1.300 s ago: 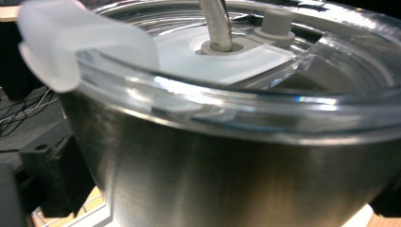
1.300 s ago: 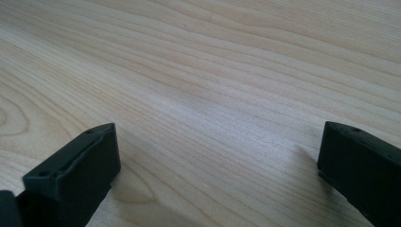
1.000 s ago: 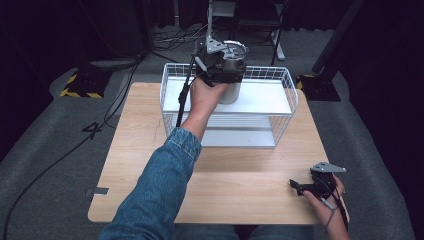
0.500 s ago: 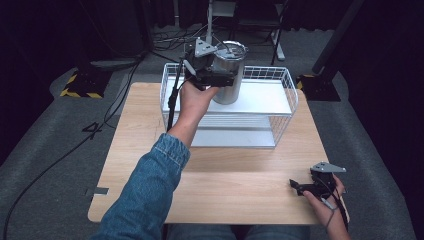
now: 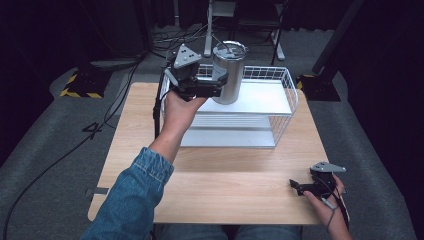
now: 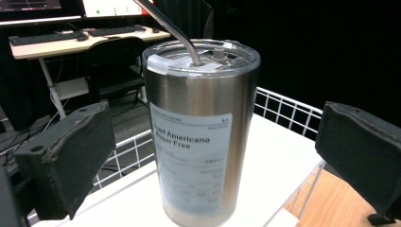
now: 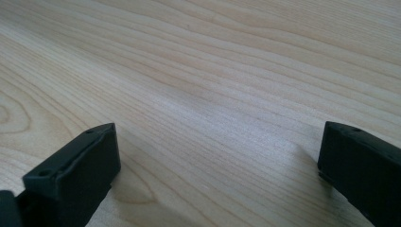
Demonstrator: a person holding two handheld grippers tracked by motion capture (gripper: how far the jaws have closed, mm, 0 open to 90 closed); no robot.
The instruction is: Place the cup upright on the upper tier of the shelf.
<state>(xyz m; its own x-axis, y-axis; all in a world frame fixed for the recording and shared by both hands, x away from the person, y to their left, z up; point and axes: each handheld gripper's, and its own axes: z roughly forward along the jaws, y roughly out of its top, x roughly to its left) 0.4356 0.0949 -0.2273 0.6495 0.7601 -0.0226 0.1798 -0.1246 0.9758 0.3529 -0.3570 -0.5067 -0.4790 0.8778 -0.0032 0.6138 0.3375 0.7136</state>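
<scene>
1. Tumbler (image 5: 229, 72): steel, lidded, with straw; upright on the white shelf of the wire basket (image 5: 285, 95).
2. Left tool (image 5: 207, 86): jaws spread, flanking the tumbler, apart from it.
3. Right tool (image 5: 300, 187): released, low over the table (image 5: 235, 185), near its right front corner.

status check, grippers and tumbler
Left gripper open, fingers either side of steel tumbler on wire rack. Right gripper open, low over table.

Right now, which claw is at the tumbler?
The left claw, open and raised beside the tumbler on the rack; the right claw sits low over bare table.
</scene>
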